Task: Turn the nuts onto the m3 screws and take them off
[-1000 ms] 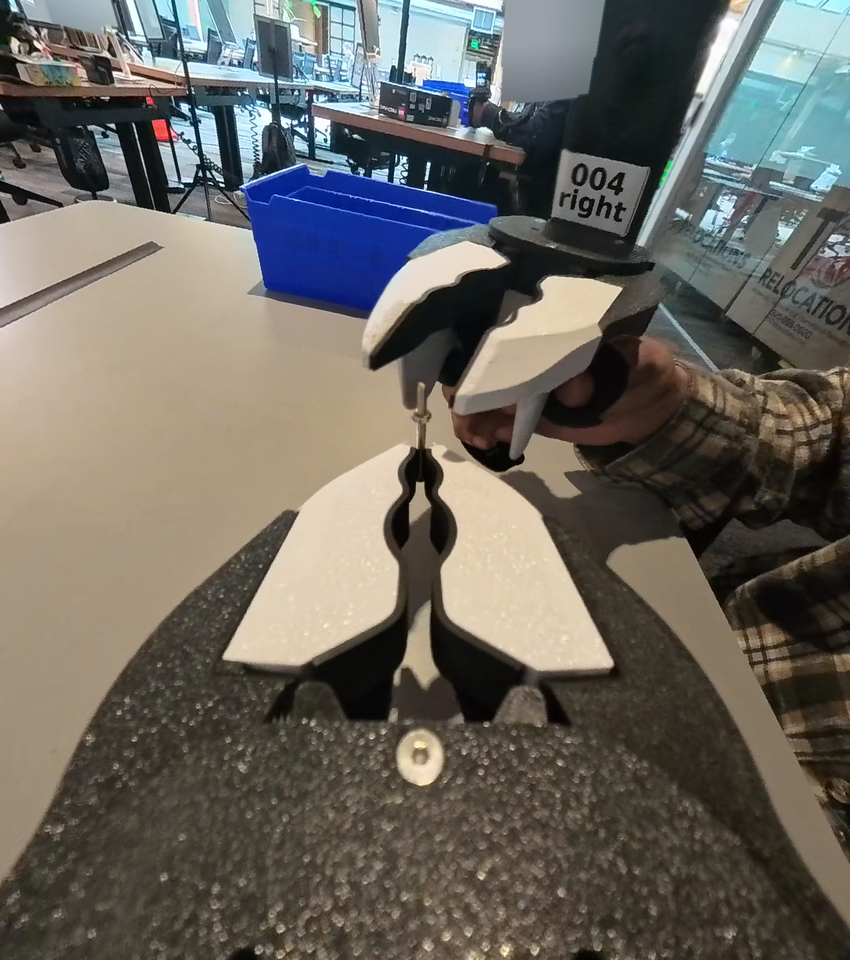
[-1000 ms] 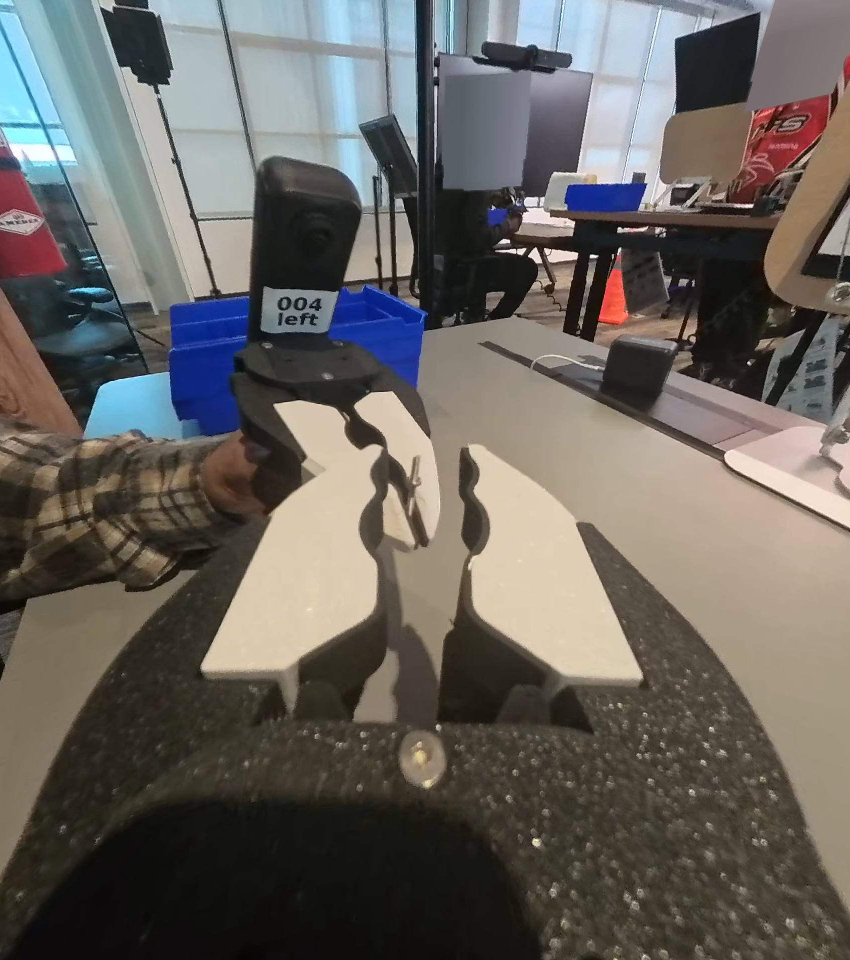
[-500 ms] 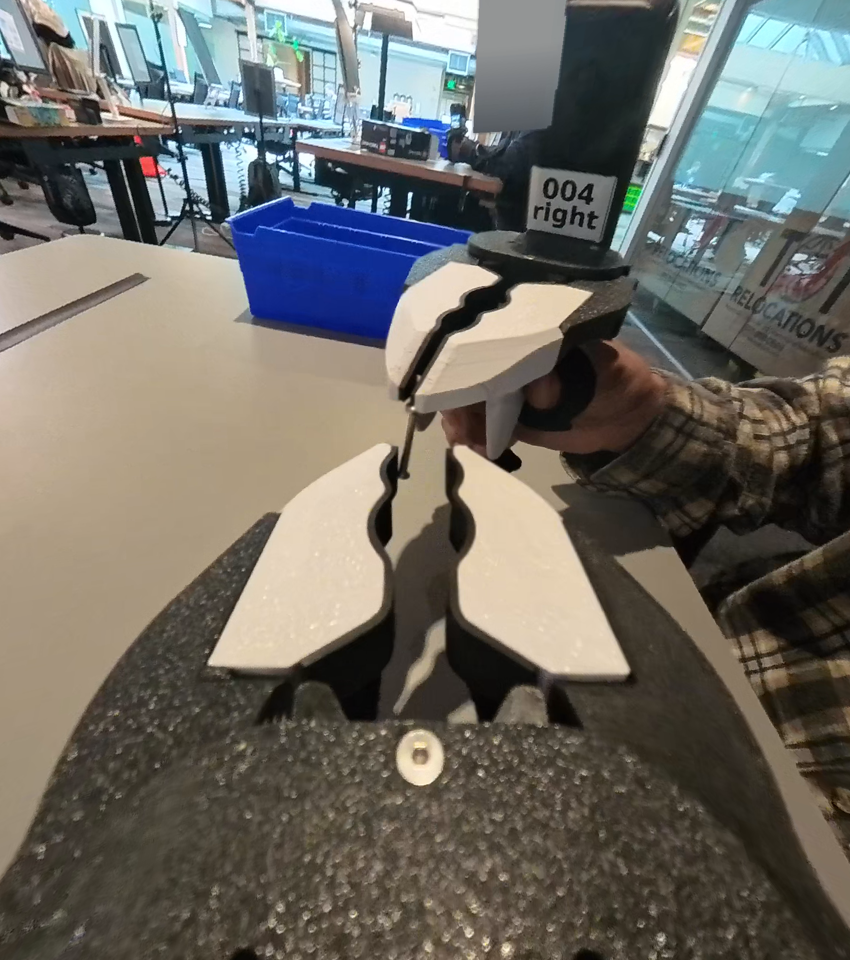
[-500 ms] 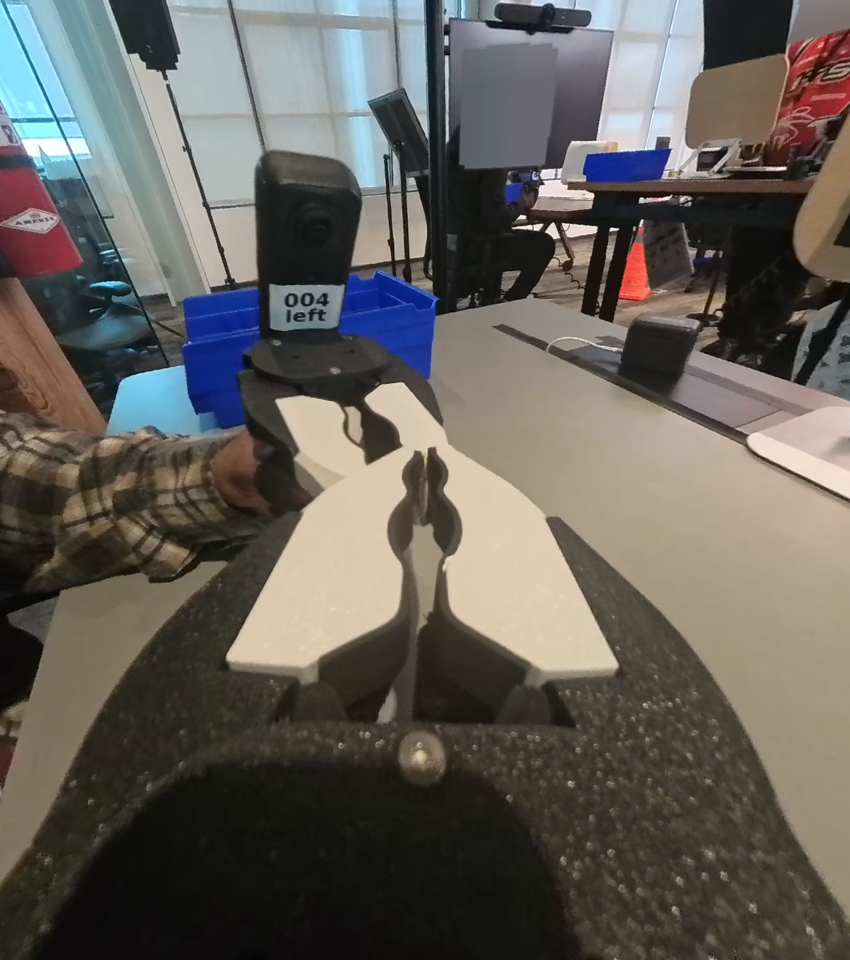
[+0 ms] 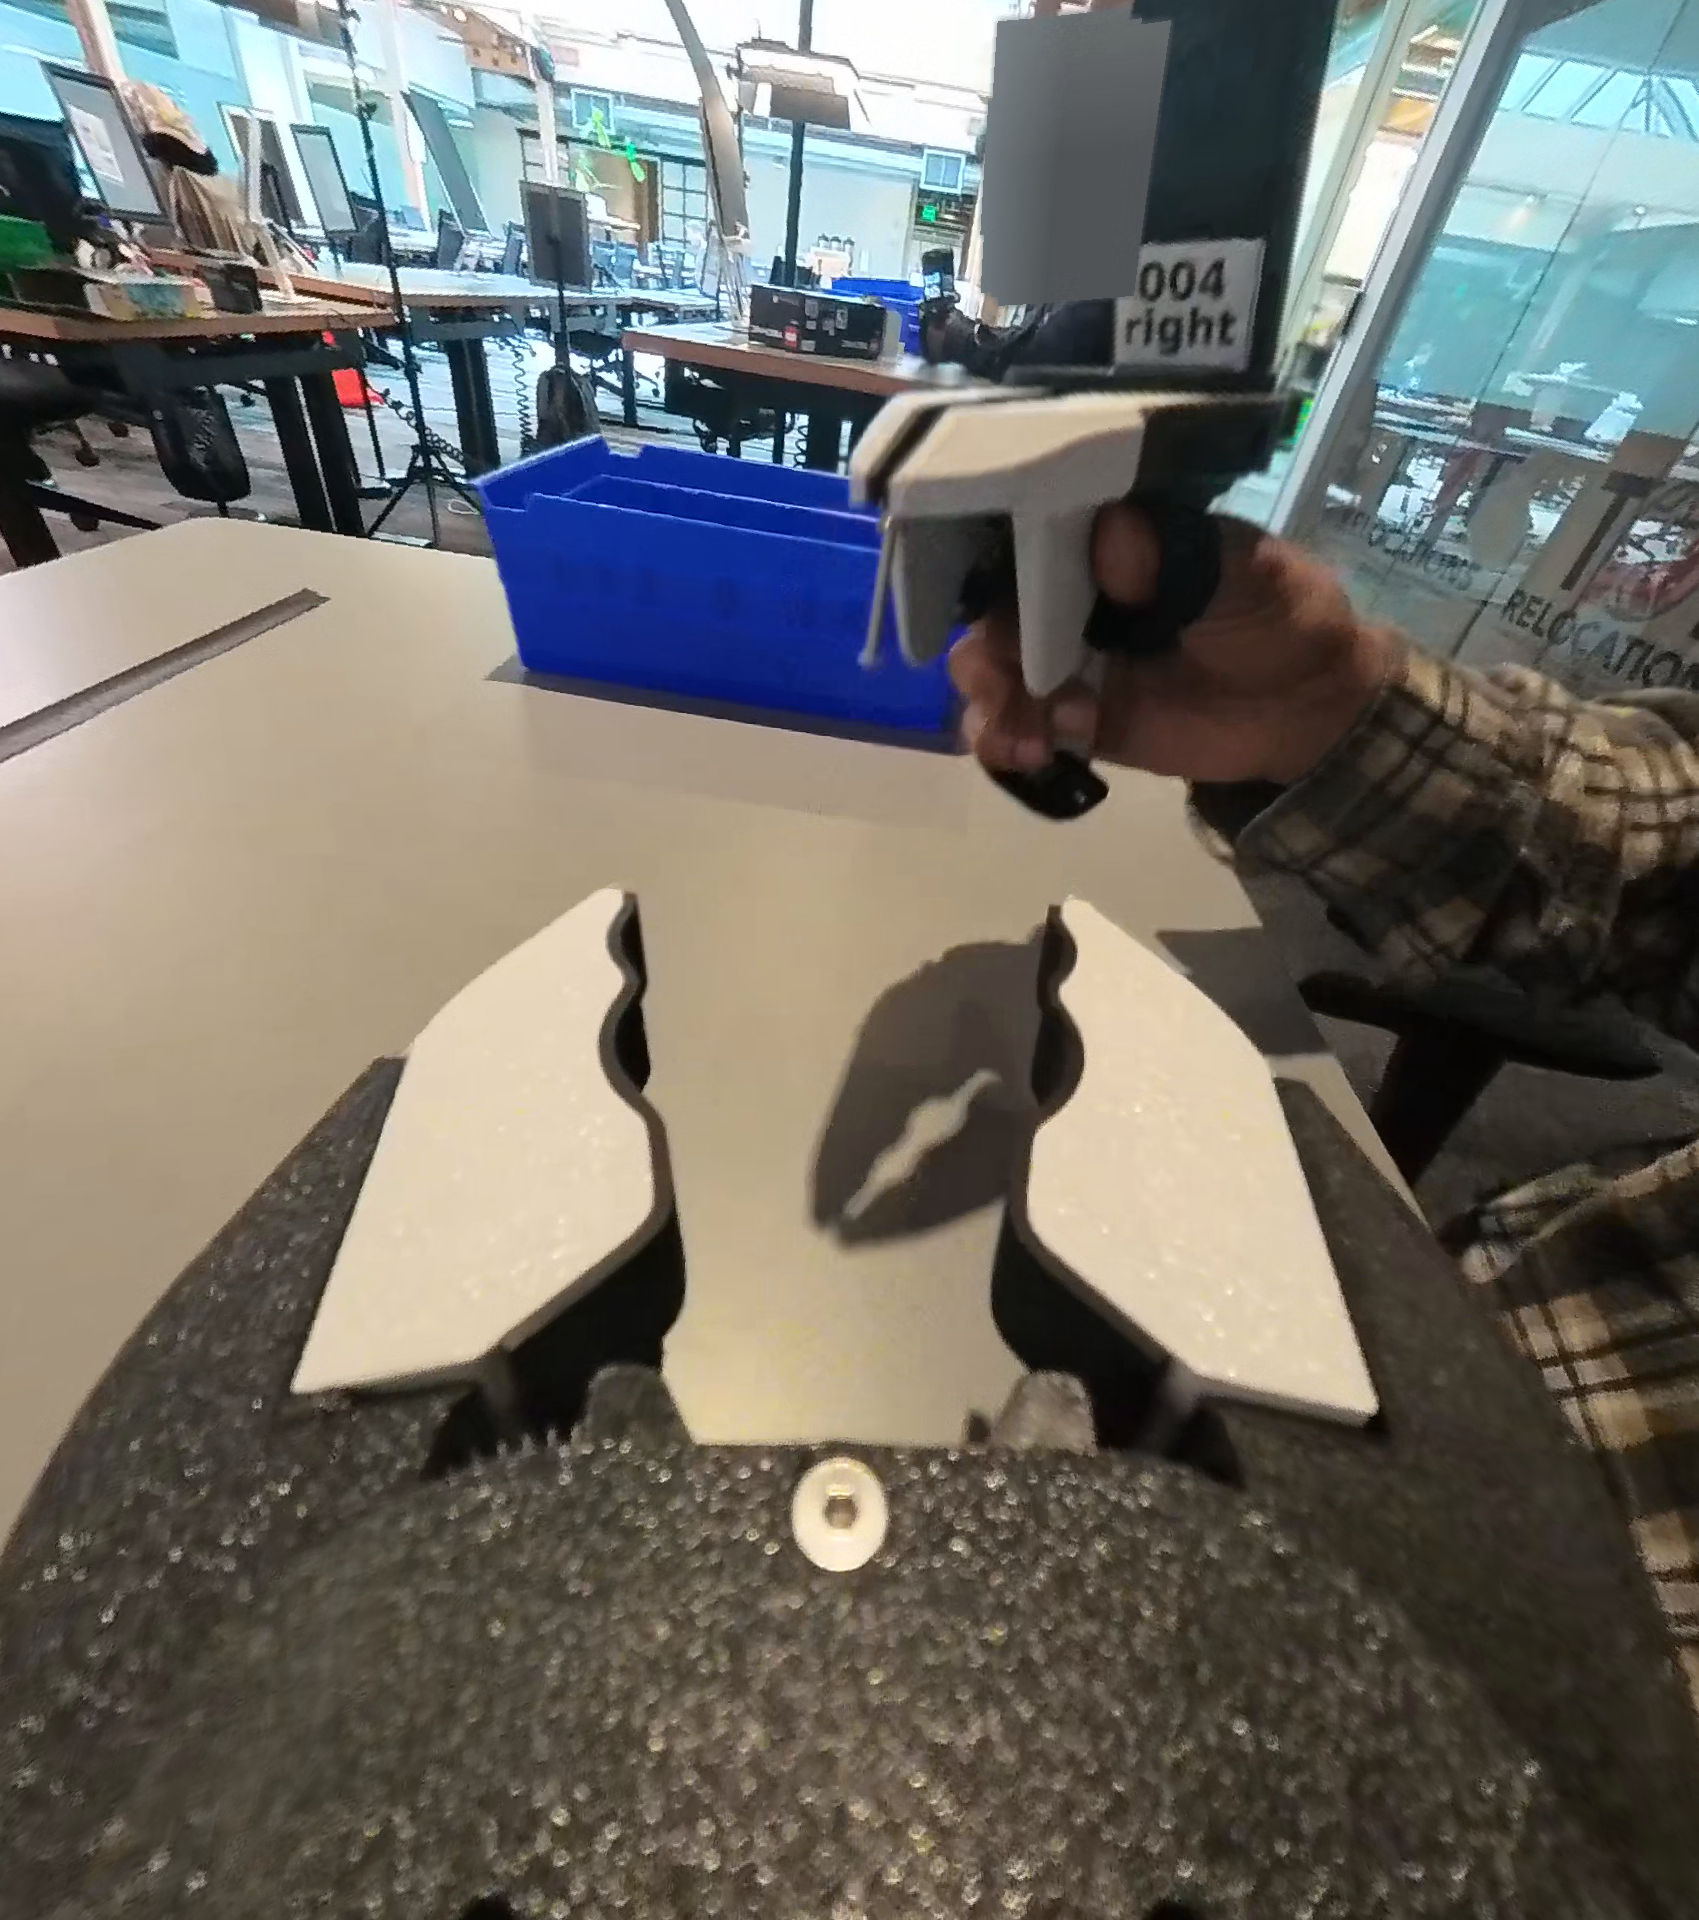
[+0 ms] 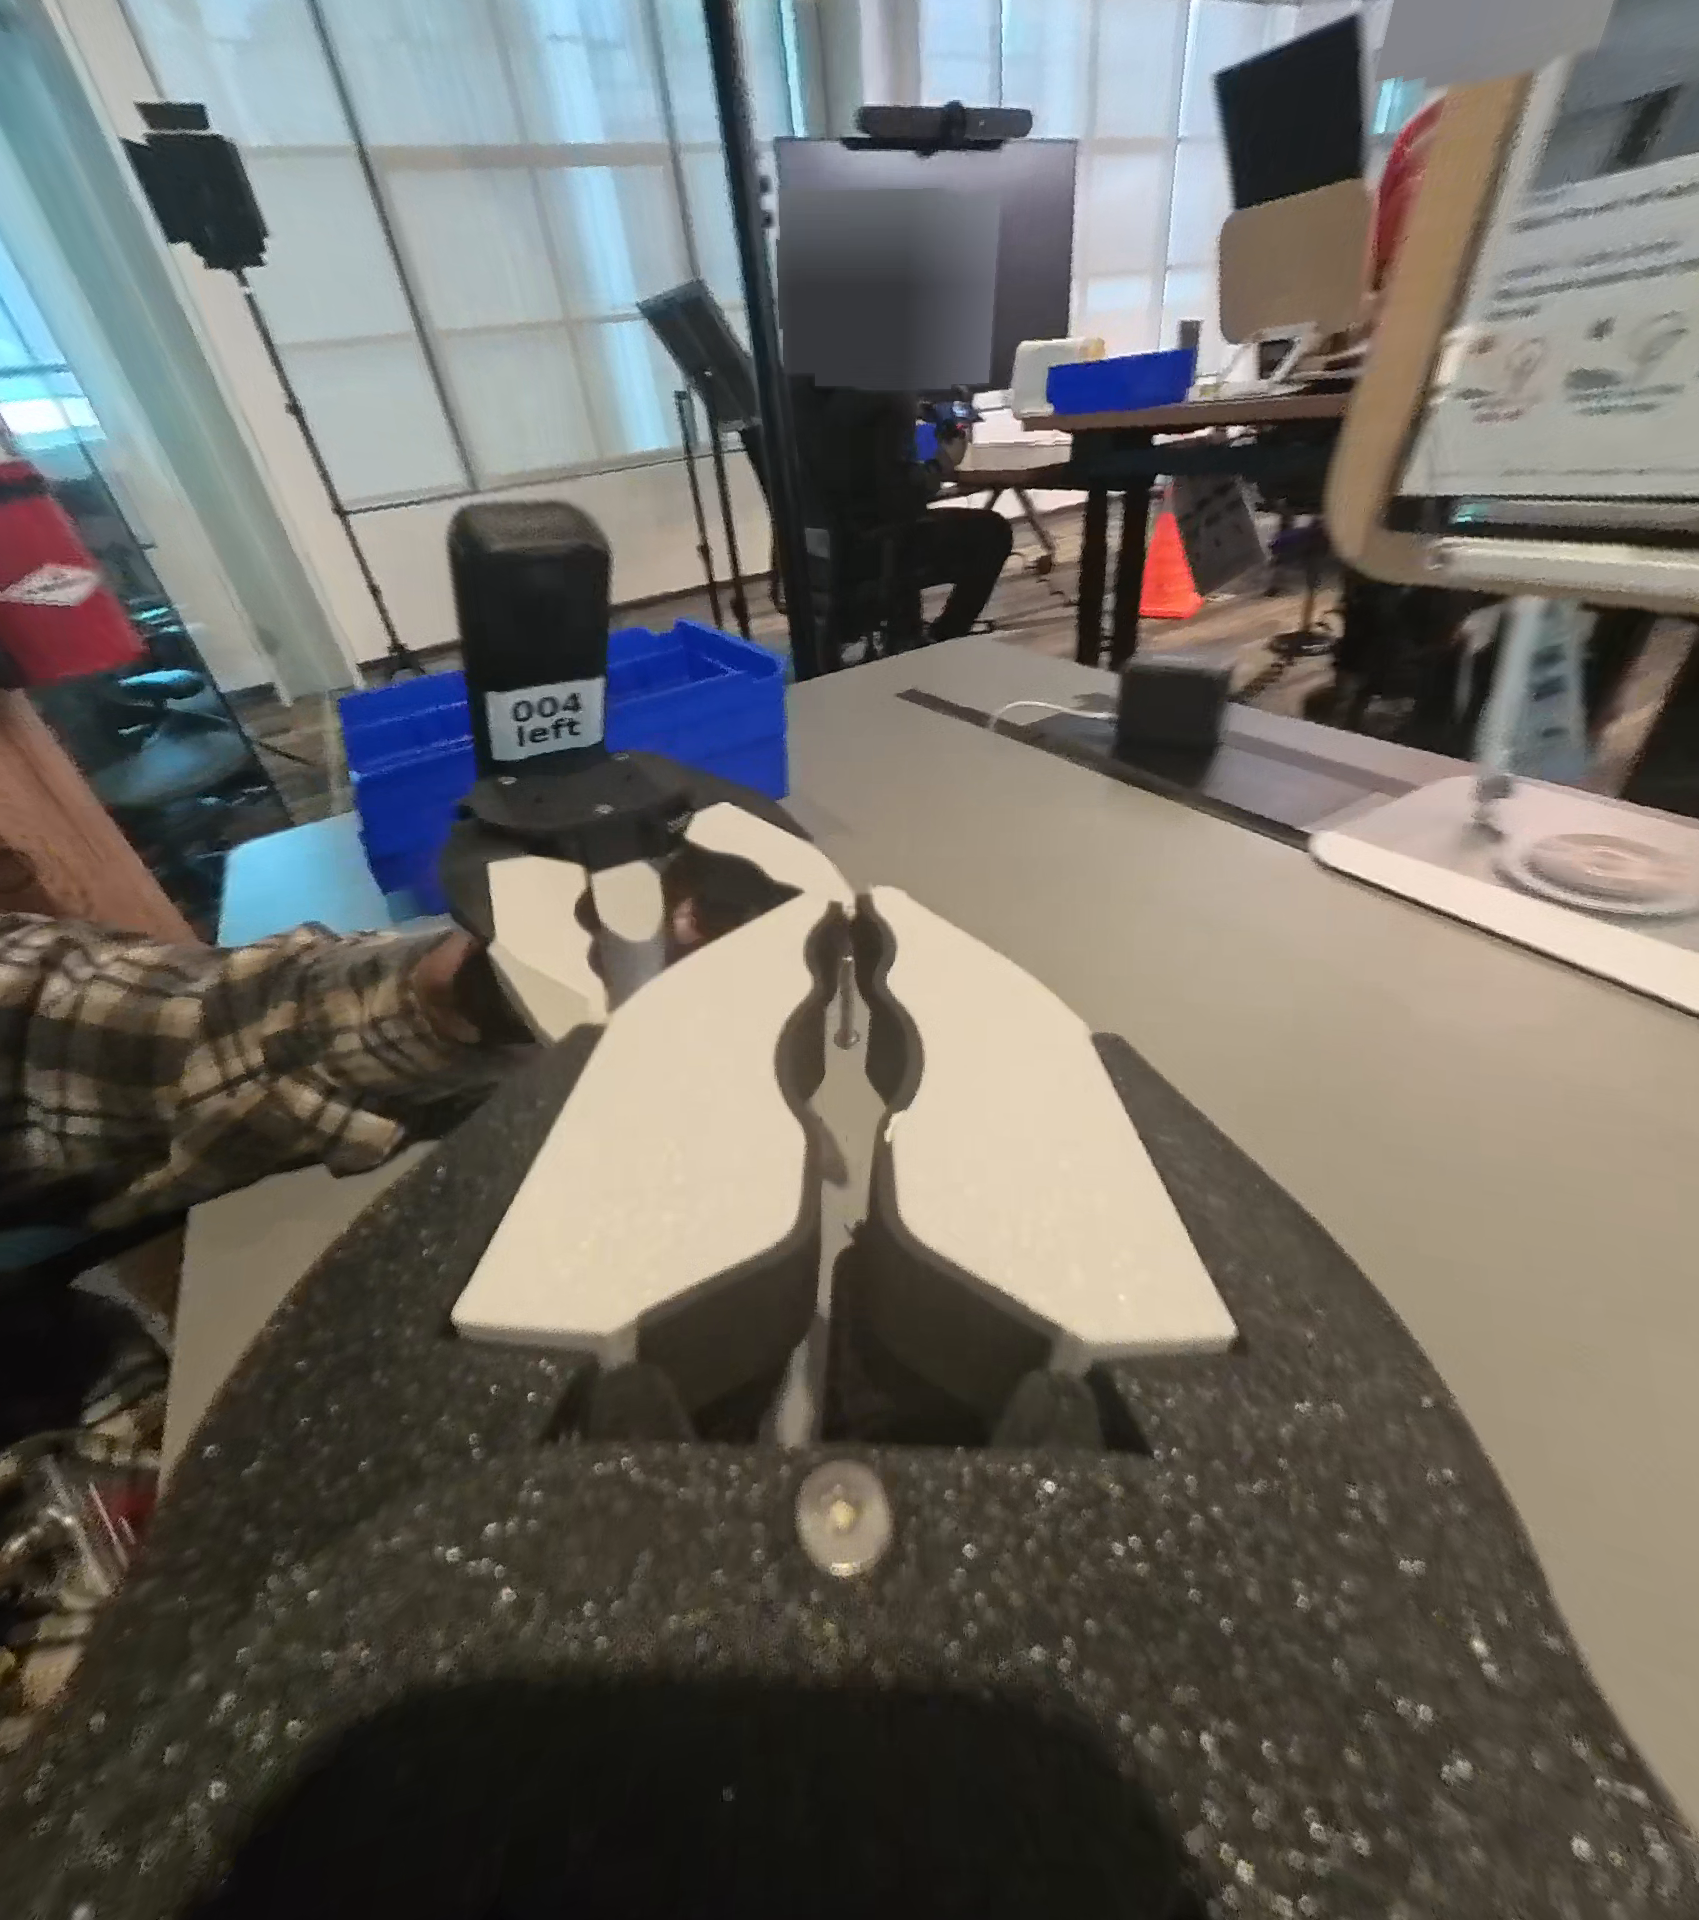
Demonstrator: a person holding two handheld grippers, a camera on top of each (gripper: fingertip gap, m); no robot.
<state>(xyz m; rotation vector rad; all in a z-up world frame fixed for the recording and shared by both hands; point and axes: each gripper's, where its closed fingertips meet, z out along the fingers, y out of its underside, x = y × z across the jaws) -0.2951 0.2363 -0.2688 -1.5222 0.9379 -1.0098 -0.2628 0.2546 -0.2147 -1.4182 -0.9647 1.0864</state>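
My left gripper (image 5: 843,909) is wide open and empty, low over the grey table (image 5: 201,831). My right gripper (image 6: 850,906) is shut on a thin m3 screw (image 6: 843,997), which runs back between its fingers with the head toward the camera. In the left wrist view the right gripper (image 5: 871,468) is raised above and beyond my left one, and the screw (image 5: 876,592) hangs down from its tip. In the right wrist view the left gripper (image 6: 658,914) sits open just behind my right fingertips. I see no nut.
A blue bin (image 5: 699,582) stands on the far side of the table; it also shows in the right wrist view (image 6: 699,707). A black box (image 6: 1172,707) and a white stand base (image 6: 1572,883) sit to the right. A plaid sleeve (image 5: 1499,831) reaches in. The tips of one gripper are about 7 centimetres away from the tips of the other.
My left gripper let go of the screw and opened wide. My right gripper shut on the screw and lifted it up and away from the left fingertips.
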